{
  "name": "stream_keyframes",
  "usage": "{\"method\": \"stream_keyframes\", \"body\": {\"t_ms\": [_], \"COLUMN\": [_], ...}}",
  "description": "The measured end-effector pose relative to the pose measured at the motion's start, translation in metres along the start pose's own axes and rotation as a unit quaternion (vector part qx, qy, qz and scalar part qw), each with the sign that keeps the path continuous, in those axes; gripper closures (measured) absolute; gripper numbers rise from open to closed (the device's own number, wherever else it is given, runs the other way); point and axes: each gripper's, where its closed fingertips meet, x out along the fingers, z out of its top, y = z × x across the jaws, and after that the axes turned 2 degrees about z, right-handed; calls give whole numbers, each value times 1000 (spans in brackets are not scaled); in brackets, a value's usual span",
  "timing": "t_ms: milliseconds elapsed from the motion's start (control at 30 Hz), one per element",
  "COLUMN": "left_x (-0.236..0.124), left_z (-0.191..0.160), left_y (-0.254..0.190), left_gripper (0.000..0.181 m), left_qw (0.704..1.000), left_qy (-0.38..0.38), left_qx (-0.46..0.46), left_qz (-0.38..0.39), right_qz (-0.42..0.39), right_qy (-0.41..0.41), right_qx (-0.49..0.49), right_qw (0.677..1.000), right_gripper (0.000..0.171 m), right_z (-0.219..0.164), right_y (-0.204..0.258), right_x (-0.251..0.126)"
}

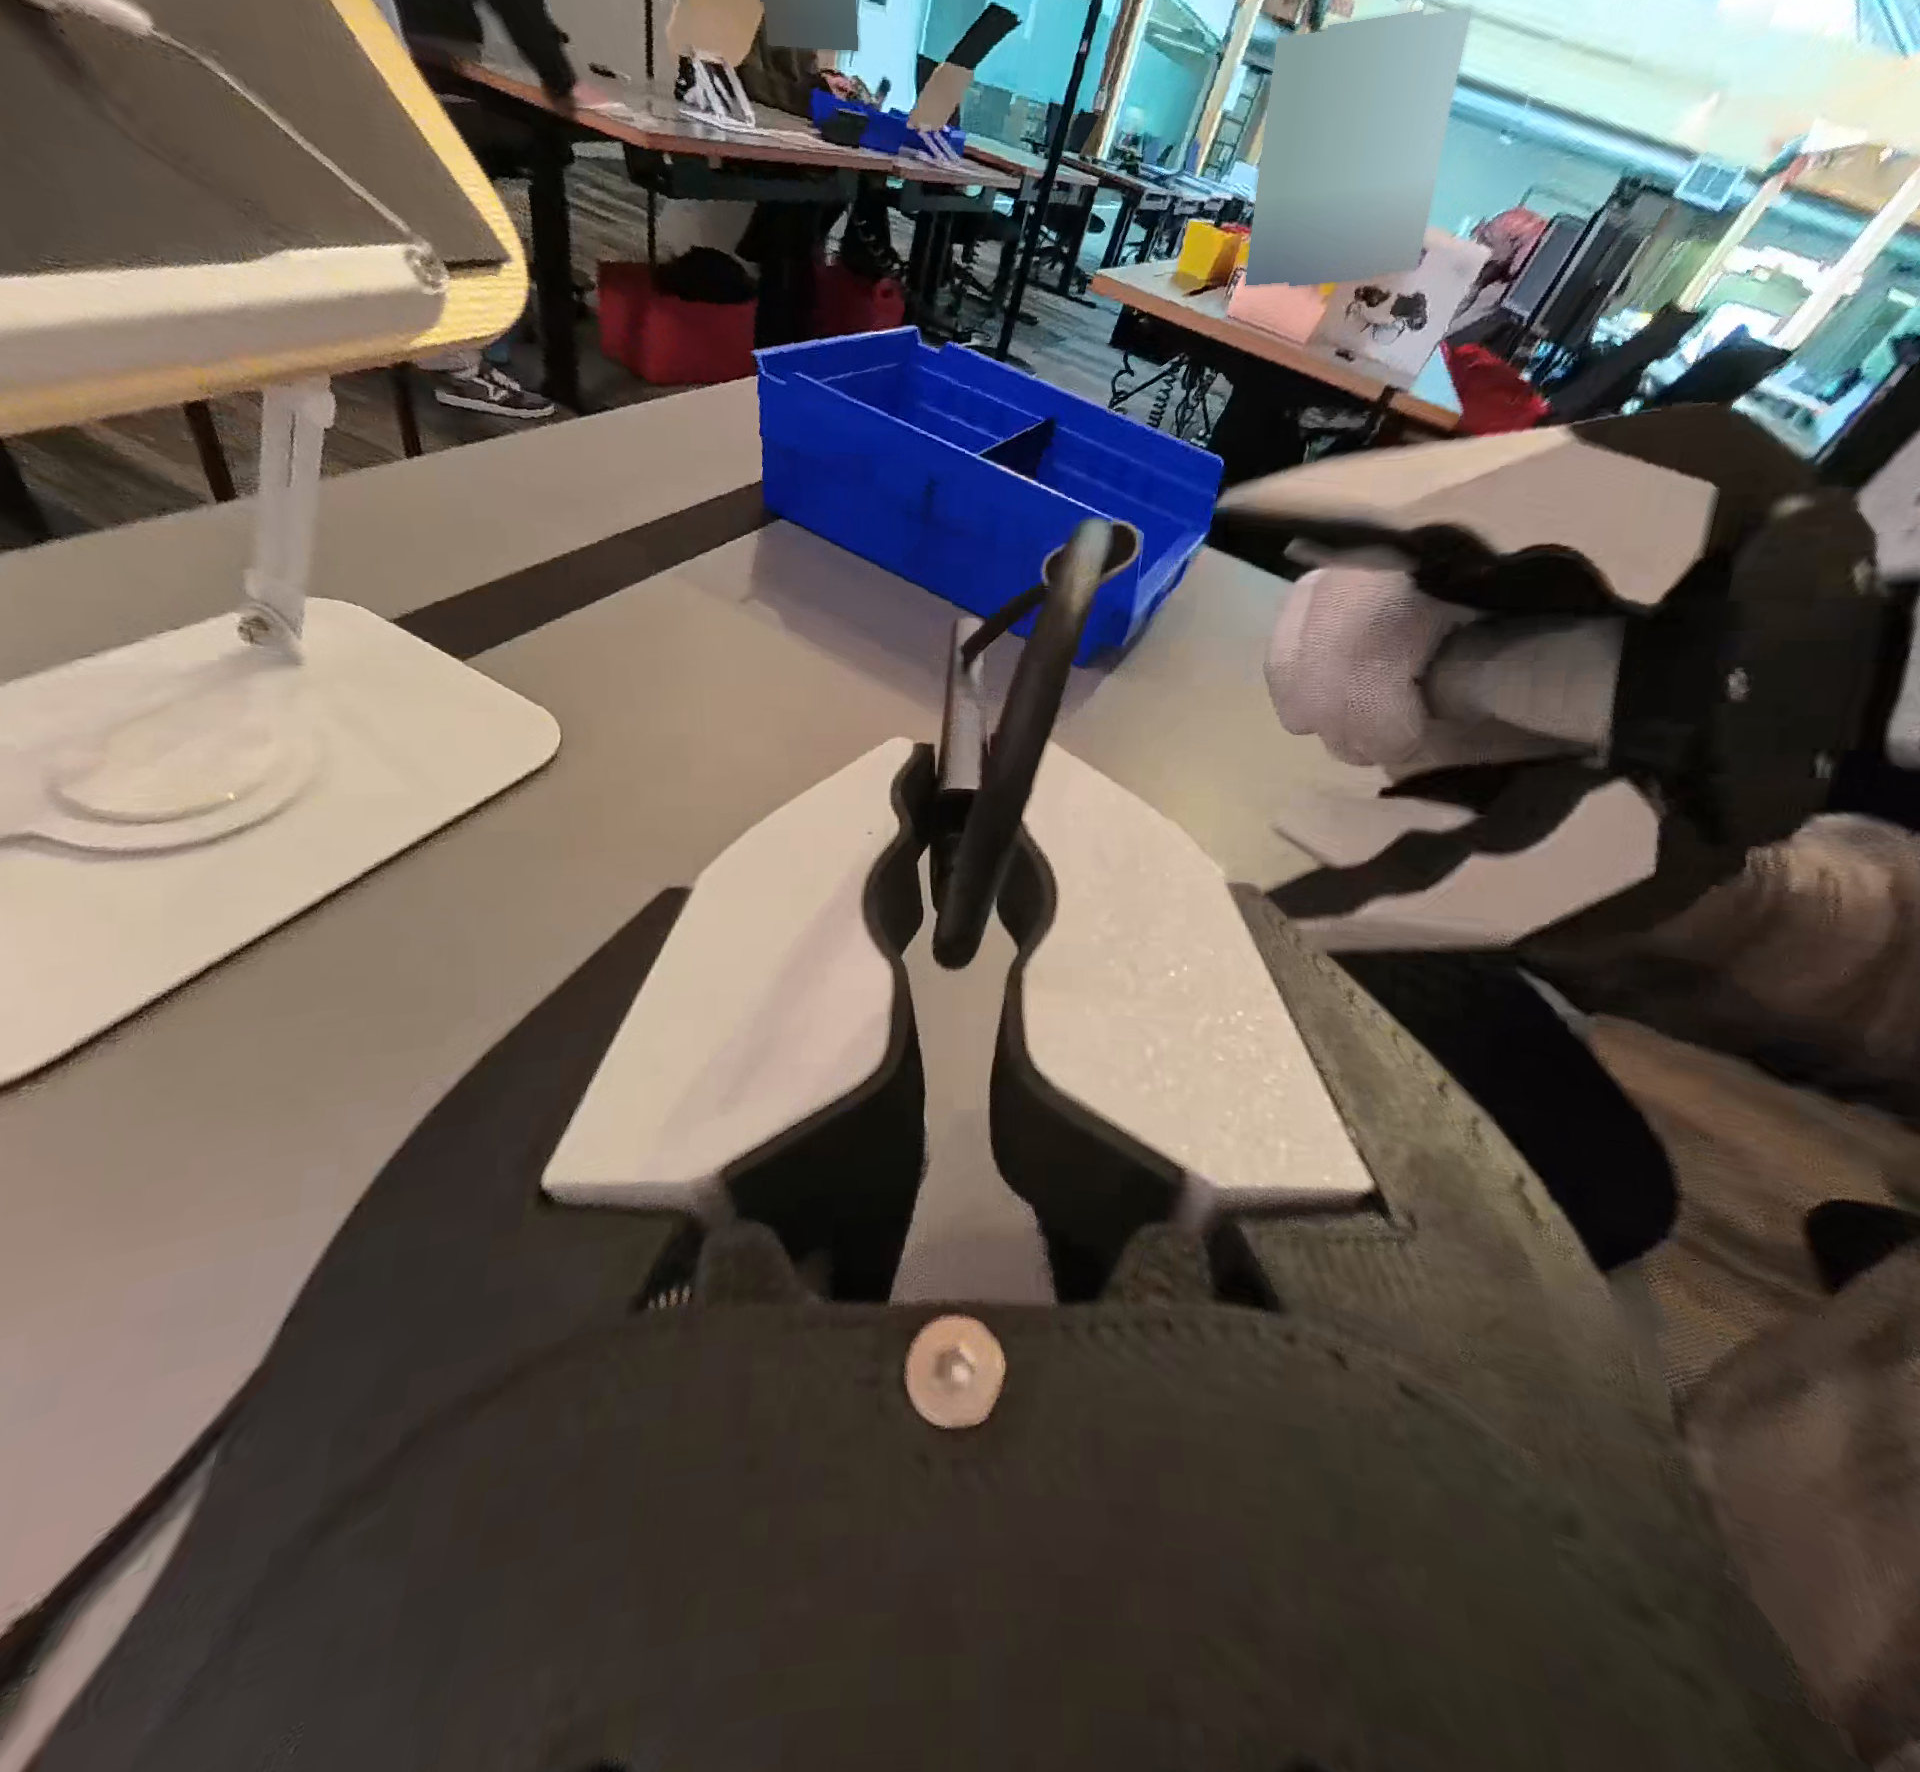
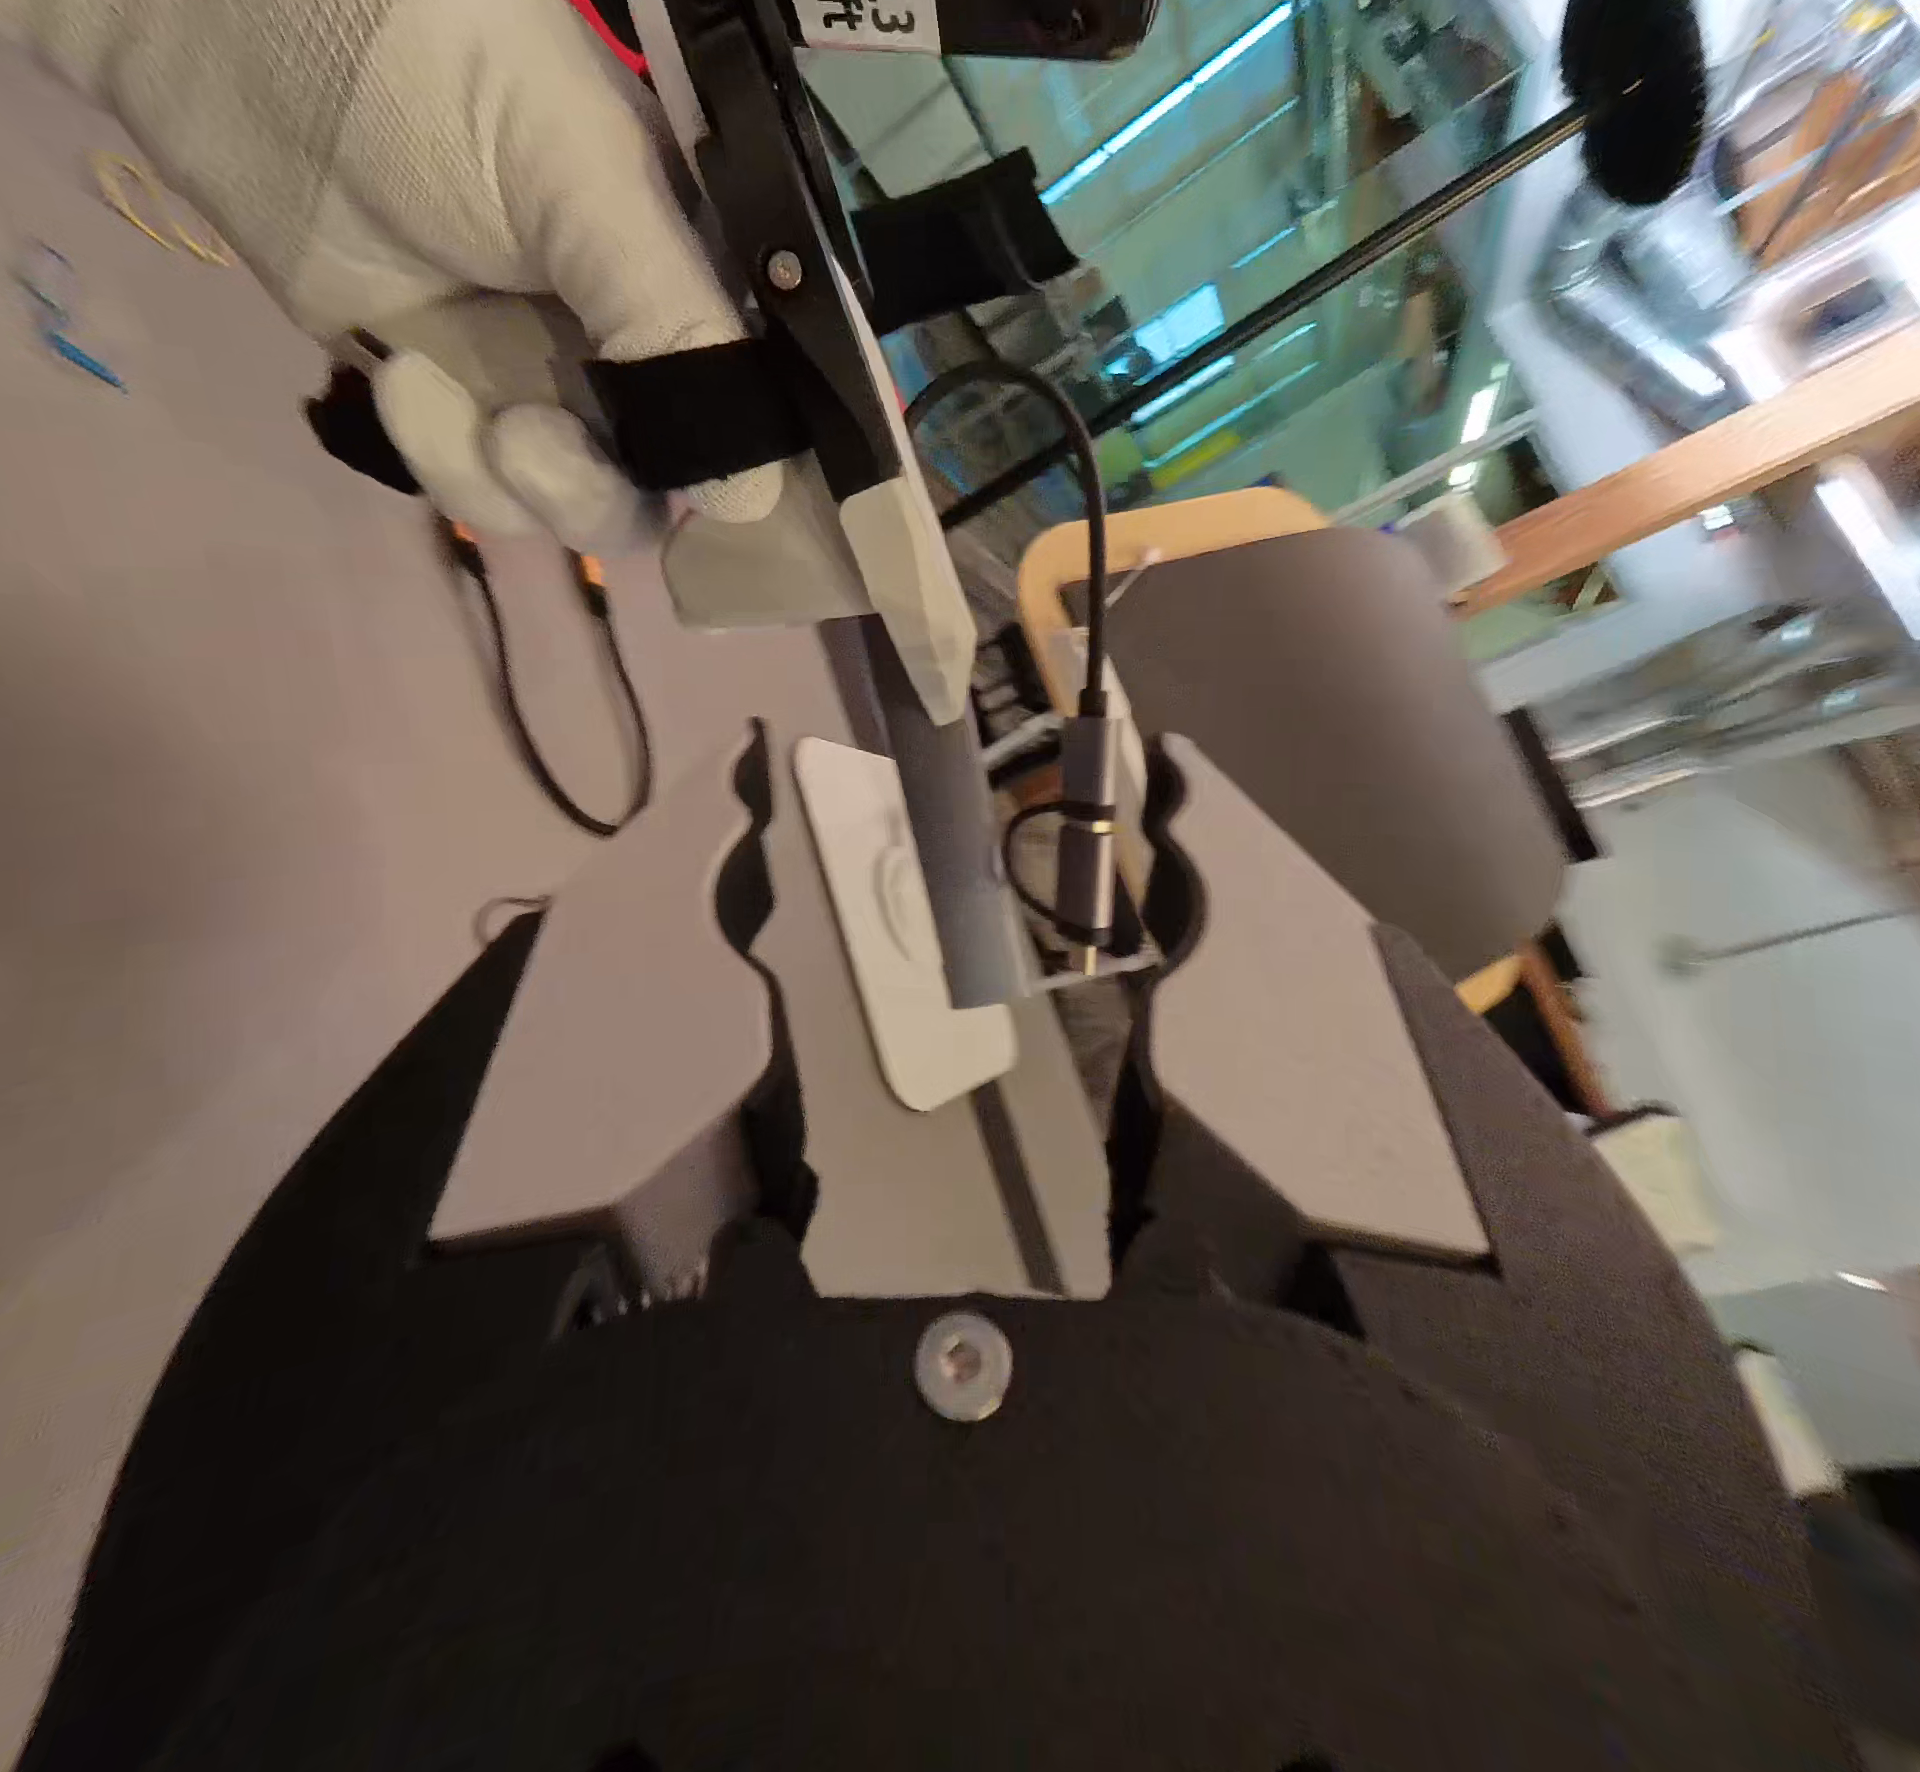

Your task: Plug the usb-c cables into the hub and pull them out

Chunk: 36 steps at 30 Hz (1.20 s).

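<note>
The left gripper (image 1: 961,849) pinches a thin, limp black cable (image 1: 1003,746); the right gripper (image 2: 961,849) stands open around the small light plug (image 2: 1091,829), best held by its stiff shell.

blue bin (image 1: 935,486), white glove (image 2: 343,164) — black cable (image 2: 1091,517)

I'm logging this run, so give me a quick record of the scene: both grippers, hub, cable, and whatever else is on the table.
left gripper: shut on the hub
hub: grey bar, sticks out past the fingertips
cable: black, loops down to a plug beside the hub; plugged in or not, cannot tell
right gripper: open, pointed at the hub
bin: blue, on the table behind the hub
stand: white, on the table's left side
</note>
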Motion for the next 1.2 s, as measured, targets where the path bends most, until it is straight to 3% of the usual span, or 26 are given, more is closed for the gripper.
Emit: {"method": "stream_keyframes", "body": {"t_ms": [33,133,233,367,500,633,867,1000,1200], "left_x": [1,1,3,3,2,5,8,9,7], "left_z": [0,4,6,2,1,3,4,4,7], "left_y": [0,-5,-13,-20,-20,-25,-26,-27,-33], "left_gripper": [171,171,171,171,171,171,171,171,171], "left_qw": [1000,999,999,999,996,995,995,994,983], "left_qy": [1,-5,0,19,33,37,36,36,31], "left_qx": [-13,-29,-17,35,74,89,88,98,178], "left_qz": [-3,-18,-32,-35,-24,-35,-34,-26,2], "right_qz": [-17,-23,4,98,142,164,148,169,217], "right_qy": [14,50,73,21,-44,-32,-19,-22,-28], "right_qx": [-22,-38,10,128,234,236,226,265,281], "right_qw": [1000,998,997,987,961,957,963,949,934], "right_gripper": [88,76,89,127,129,166,166,166,167], "right_z": [-1,-13,-32,-30,-21,-27,-25,-19,-11], "right_y": [-4,-13,-15,-11,-30,-20,-16,-15,-11], "right_x": [0,6,17,15,-1,2,12,14,13]}}
